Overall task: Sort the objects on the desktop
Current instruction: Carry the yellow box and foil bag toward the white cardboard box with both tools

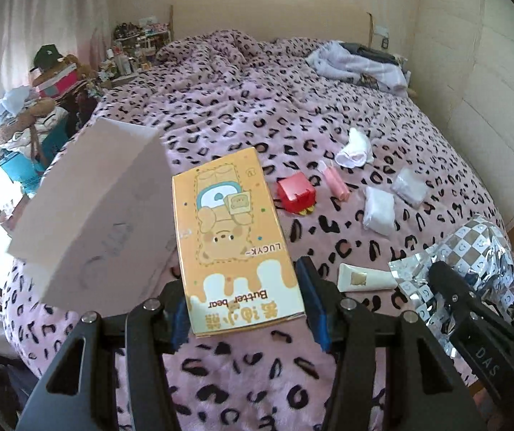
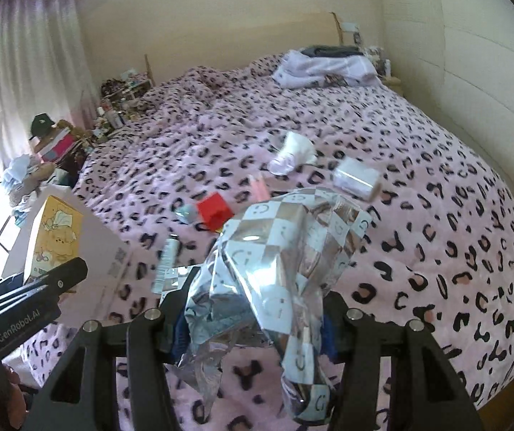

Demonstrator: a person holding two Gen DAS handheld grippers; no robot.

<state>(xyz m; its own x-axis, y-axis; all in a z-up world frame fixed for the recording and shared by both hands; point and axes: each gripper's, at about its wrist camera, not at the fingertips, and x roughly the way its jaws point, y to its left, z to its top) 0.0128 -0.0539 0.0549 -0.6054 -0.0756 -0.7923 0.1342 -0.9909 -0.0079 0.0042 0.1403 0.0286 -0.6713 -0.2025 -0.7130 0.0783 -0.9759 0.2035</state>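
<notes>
My left gripper (image 1: pixel 246 318) is shut on an orange "Butter bear" box (image 1: pixel 232 237), its blue pads (image 1: pixel 312 305) pressing both long sides, and holds it above the pink leopard-print bed (image 1: pixel 257 100). A white box (image 1: pixel 95 208) sits tilted just left of it. My right gripper (image 2: pixel 253 323) is shut on a crumpled silver checkered bag (image 2: pixel 285 251), lifted over the bed's near edge. On the bed lie a red box (image 1: pixel 296 192), a pink tube (image 1: pixel 336 179), a white sock (image 1: pixel 354 147), two white packets (image 1: pixel 379 210) and a white tube (image 1: pixel 365 276).
Folded clothes (image 1: pixel 357 61) lie at the bed's far right corner. A cluttered shelf and piled things (image 1: pixel 55 79) stand left of the bed by a bright window. A padded wall (image 1: pixel 472 89) runs along the right side.
</notes>
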